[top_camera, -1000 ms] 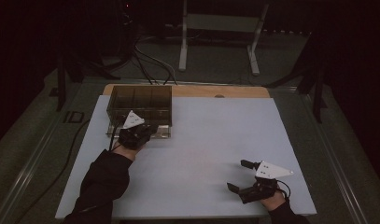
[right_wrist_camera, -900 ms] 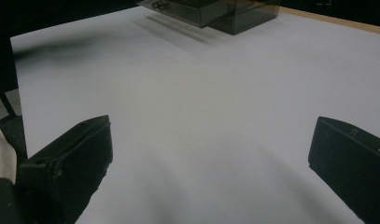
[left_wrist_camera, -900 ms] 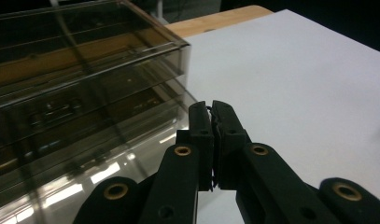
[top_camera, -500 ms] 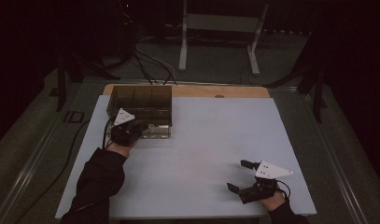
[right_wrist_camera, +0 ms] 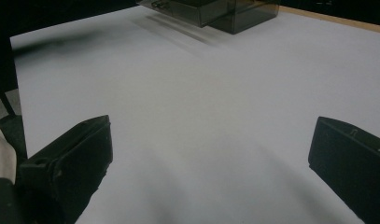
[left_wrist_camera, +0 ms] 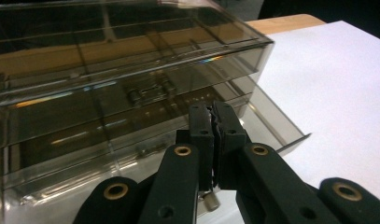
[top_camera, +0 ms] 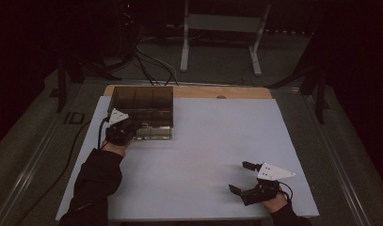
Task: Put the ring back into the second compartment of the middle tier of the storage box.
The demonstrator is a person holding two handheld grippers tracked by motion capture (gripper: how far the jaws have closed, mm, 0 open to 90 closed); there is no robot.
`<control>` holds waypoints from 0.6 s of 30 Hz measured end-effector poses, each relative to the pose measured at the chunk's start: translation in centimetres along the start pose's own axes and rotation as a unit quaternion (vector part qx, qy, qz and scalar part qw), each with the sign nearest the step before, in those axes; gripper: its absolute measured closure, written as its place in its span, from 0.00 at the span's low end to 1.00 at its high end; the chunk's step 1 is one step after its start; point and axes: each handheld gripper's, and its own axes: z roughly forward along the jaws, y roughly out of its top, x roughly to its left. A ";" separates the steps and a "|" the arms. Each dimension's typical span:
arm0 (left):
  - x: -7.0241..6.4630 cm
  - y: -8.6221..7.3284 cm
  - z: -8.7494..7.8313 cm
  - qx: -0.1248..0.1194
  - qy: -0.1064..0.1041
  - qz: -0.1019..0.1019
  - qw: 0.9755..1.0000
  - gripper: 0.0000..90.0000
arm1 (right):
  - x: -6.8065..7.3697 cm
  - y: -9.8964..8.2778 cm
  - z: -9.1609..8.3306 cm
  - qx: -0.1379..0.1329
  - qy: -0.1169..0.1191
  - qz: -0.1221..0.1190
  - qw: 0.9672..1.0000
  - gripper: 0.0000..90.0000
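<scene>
Smoked plastic drawer box (top_camera: pixel 141 104): lower drawer (left_wrist_camera: pixel 145 154) part-open, left claw (left_wrist_camera: pixel 214 122) clamped shut on its front for pulling; right claw (top_camera: pixel 242 177) wide, idle, well apart from the box.

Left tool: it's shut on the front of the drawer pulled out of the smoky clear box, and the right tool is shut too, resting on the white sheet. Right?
Not quite. The right tool is open: the right gripper view shows its jaws spread wide with nothing between them. The left tool is shut at the drawer of the clear box, over the white sheet.

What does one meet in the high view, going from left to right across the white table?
Left gripper, shut at the drawer front → smoky clear plastic drawer box → bare white table → right gripper, open.
</scene>
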 end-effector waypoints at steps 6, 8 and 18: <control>0.7 -0.4 0.3 0.000 0.009 -0.013 1.000 1.00 | 0.0 0.0 0.0 0.001 0.000 -0.001 1.000 0.00; 0.9 -0.5 0.3 0.000 0.011 -0.017 1.000 1.00 | 0.0 0.0 0.0 0.001 0.000 -0.001 1.000 0.00; 1.1 -1.0 1.5 0.019 0.021 -0.016 0.999 1.00 | 0.1 0.0 0.1 0.003 0.001 0.000 1.000 0.00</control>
